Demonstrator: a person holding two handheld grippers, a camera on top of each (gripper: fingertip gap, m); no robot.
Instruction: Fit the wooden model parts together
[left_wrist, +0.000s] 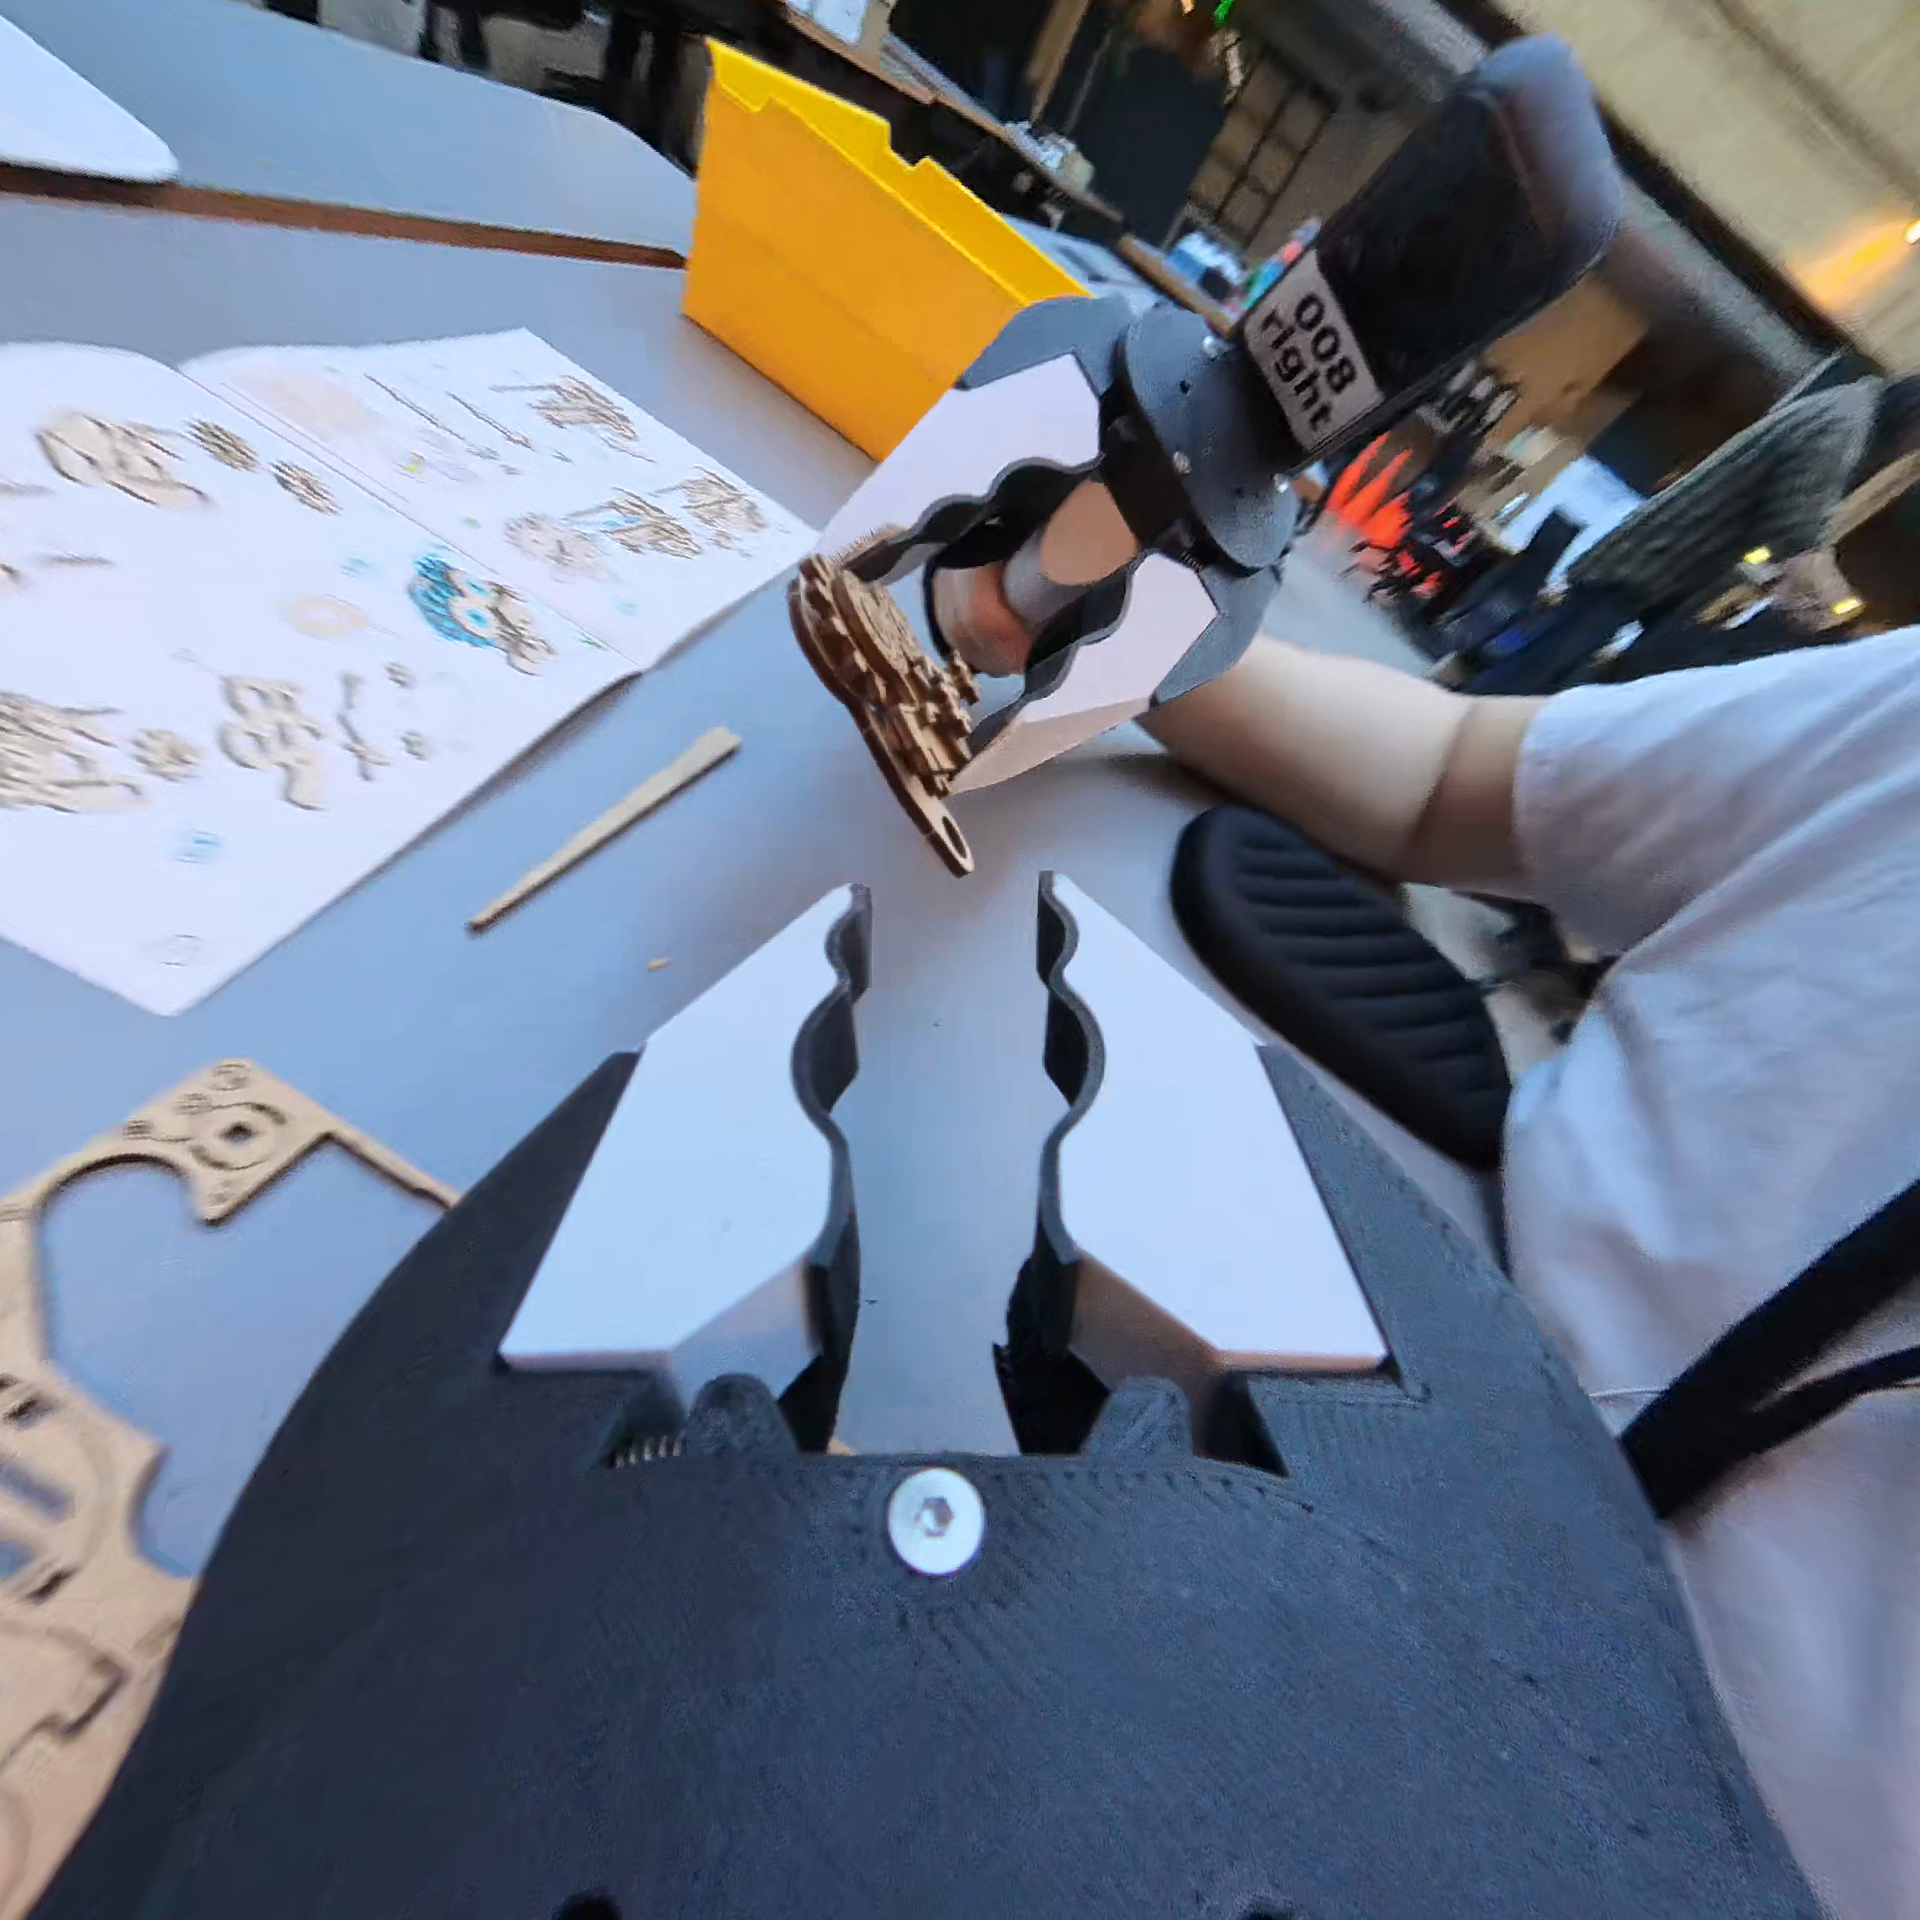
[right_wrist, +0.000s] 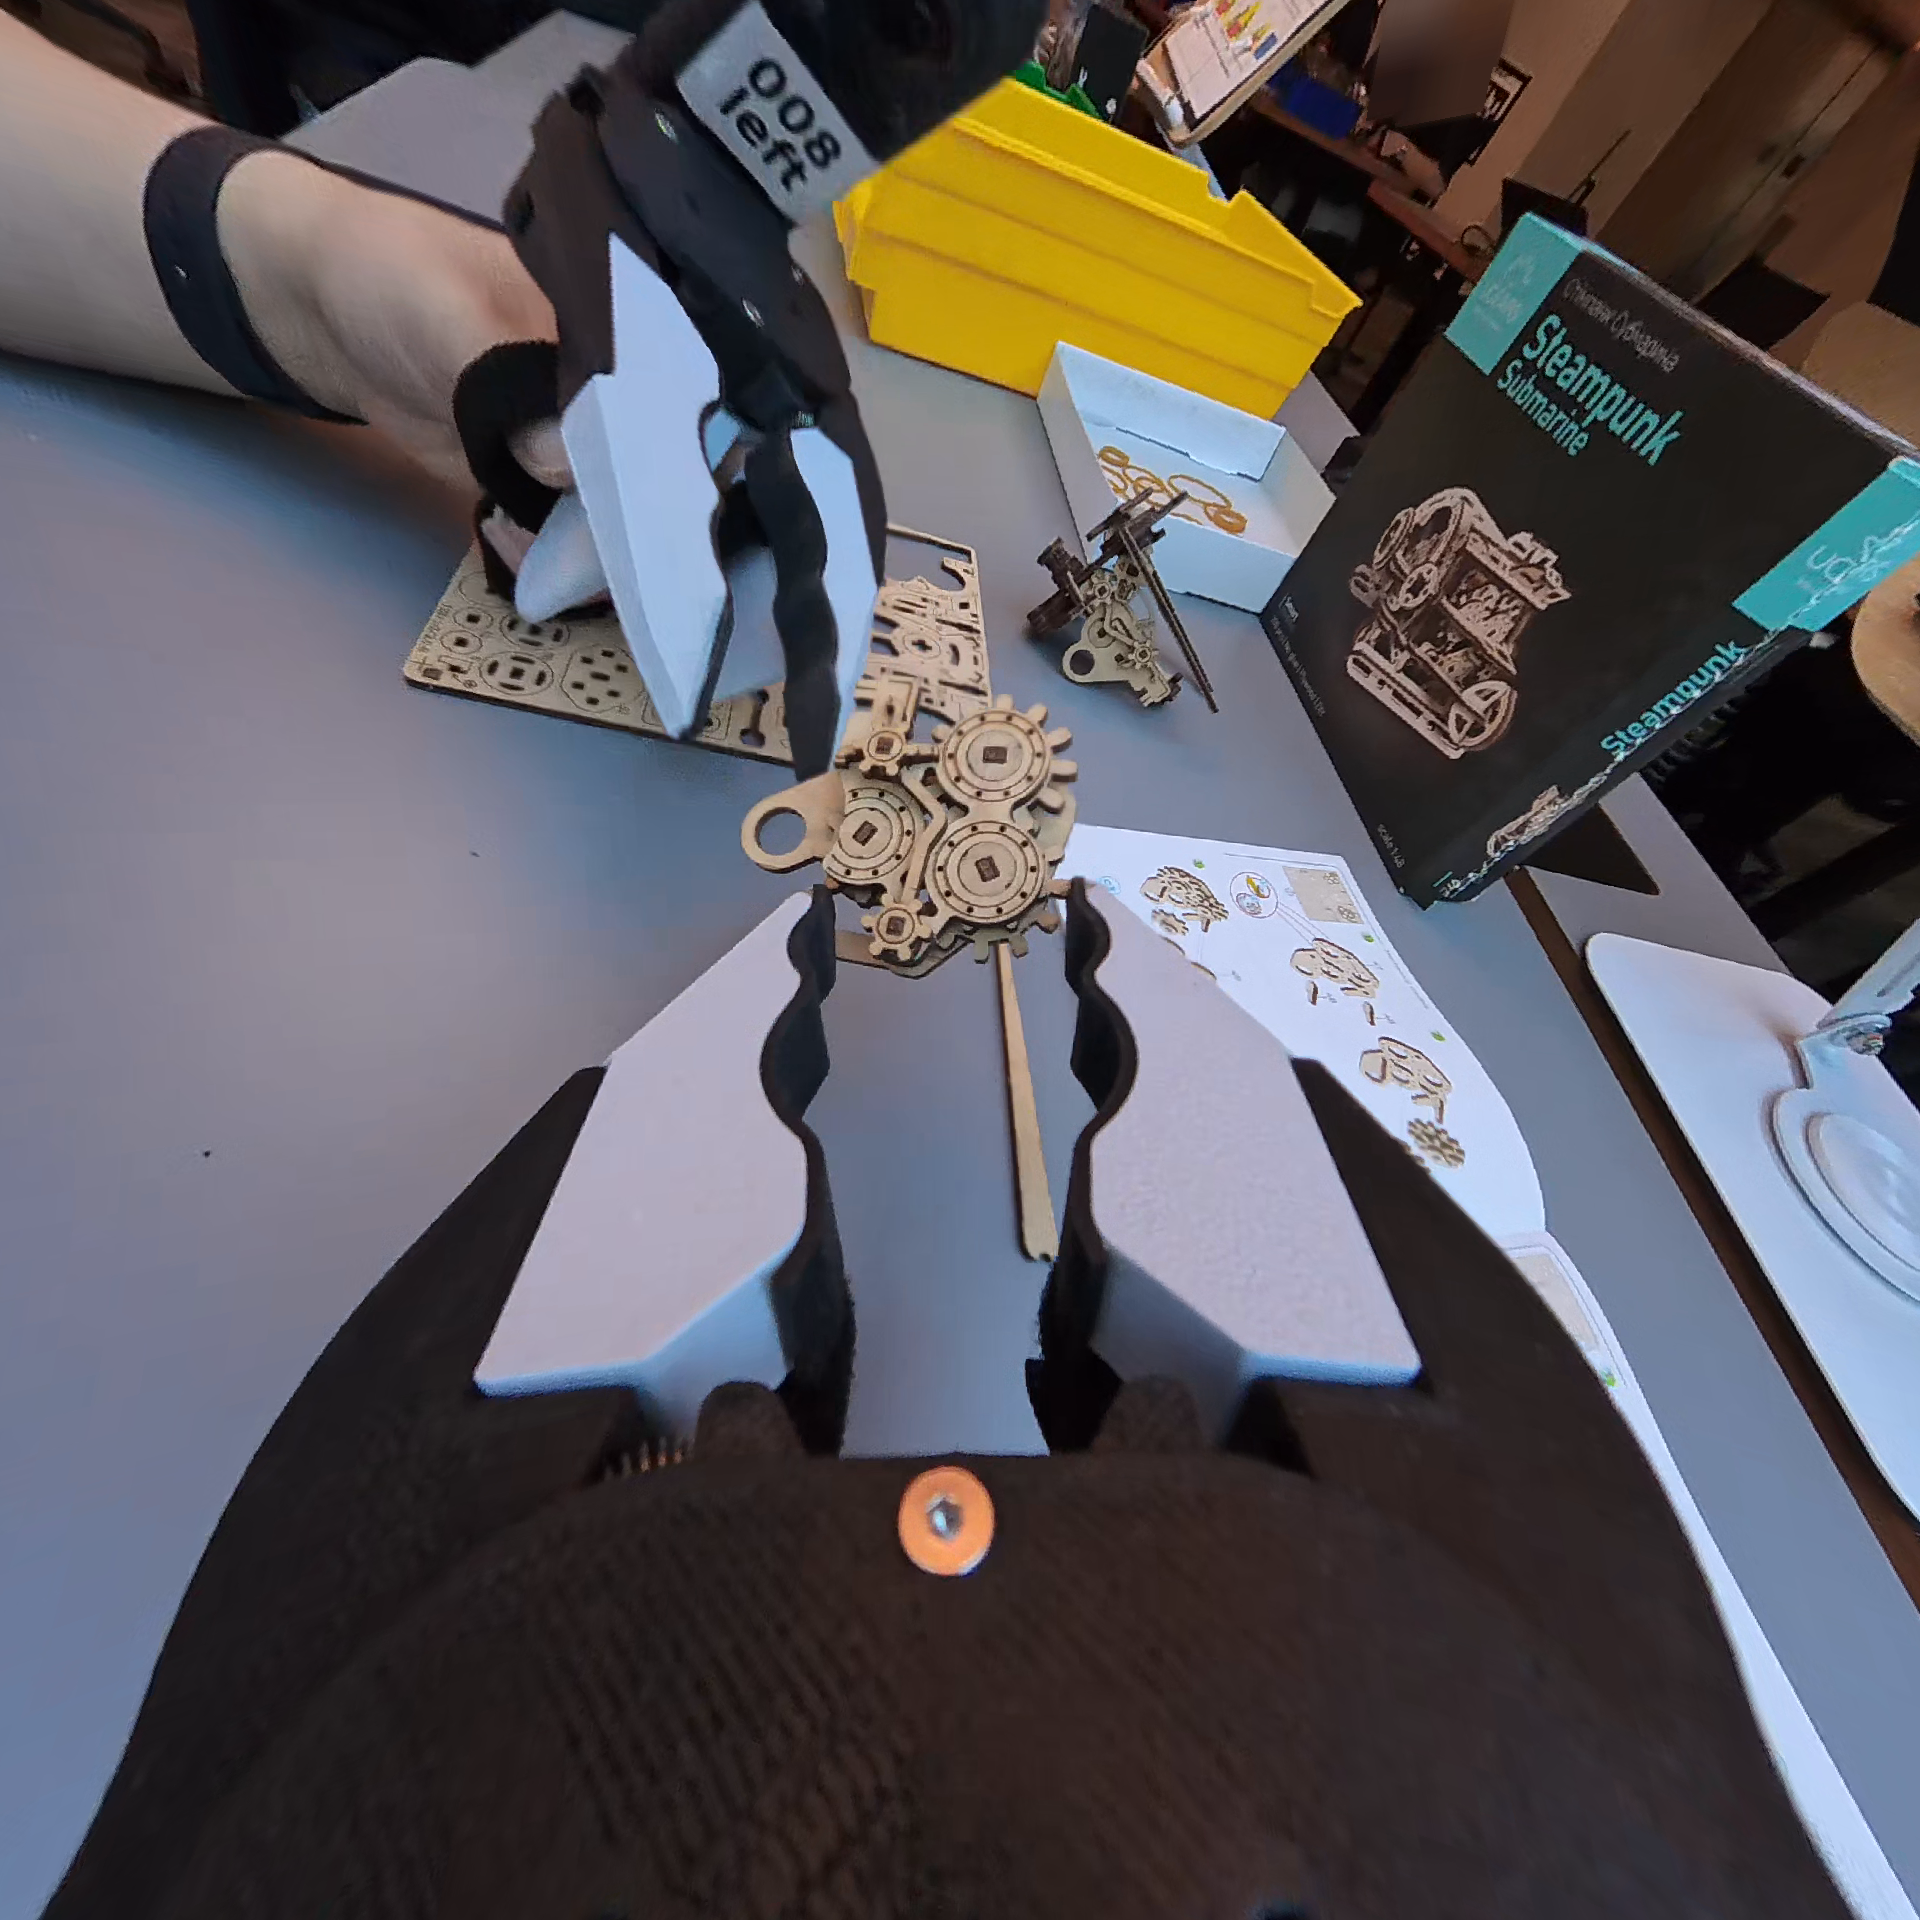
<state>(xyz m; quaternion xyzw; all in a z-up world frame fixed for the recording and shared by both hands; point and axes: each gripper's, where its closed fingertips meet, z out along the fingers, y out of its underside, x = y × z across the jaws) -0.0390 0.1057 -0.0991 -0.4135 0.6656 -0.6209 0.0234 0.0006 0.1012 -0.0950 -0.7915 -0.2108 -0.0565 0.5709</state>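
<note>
Right wrist view shows my right tool (right_wrist: 945, 914) clamped on the gear assembly (right_wrist: 935, 821), held above the desk (right_wrist: 312, 935); several gears are already fitted. A second sub-assembly (right_wrist: 1117, 613) and part sheets (right_wrist: 499, 665) suggest much remains. My left tool (left_wrist: 954, 904) hangs empty, fingers apart, just beside the assembly's eyelet.

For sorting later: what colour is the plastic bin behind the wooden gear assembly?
The bin is bright yellow, seen best in the right wrist view, beyond the gear assembly.
</note>
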